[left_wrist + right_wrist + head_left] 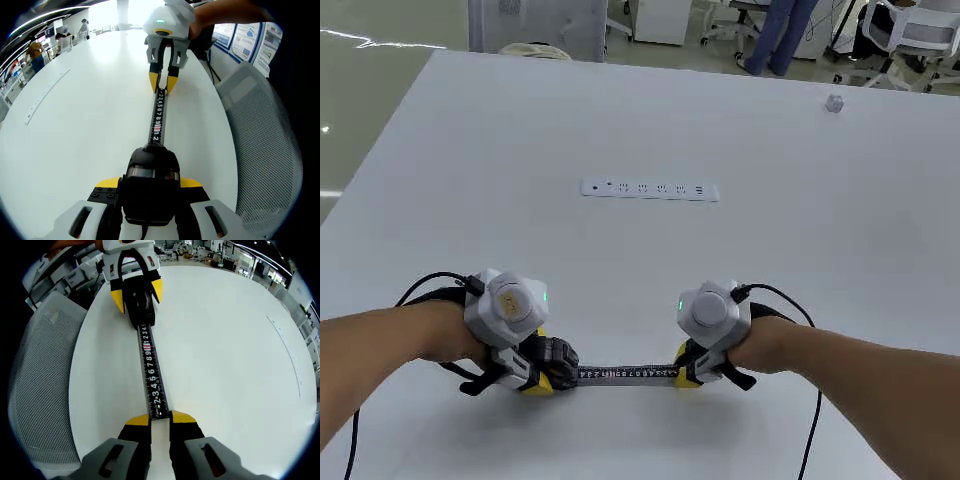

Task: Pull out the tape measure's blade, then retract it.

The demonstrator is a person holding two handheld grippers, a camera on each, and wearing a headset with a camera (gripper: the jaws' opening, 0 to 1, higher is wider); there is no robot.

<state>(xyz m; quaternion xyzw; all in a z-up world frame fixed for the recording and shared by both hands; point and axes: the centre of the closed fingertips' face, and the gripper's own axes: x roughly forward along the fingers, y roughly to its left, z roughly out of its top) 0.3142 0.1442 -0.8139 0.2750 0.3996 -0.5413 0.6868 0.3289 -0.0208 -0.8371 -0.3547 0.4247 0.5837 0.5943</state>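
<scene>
The black tape measure case (552, 362) sits low over the white table near its front edge, with my left gripper (535, 378) shut on it; the left gripper view shows the case (151, 182) between yellow-tipped jaws. A short stretch of numbered blade (625, 375) runs right from the case to my right gripper (685, 375), which is shut on the blade's end. In the right gripper view the blade (152, 375) leads from the right gripper (160, 419) to the case (139, 301). The left gripper view shows the blade (158, 114) reaching the right gripper (161, 85).
A white power strip (649, 189) lies flat mid-table, well beyond the grippers. A small grey object (834, 103) sits at the far right of the table (470, 180). A mesh office chair (42, 385) stands by the table's near edge. Cables trail from both grippers.
</scene>
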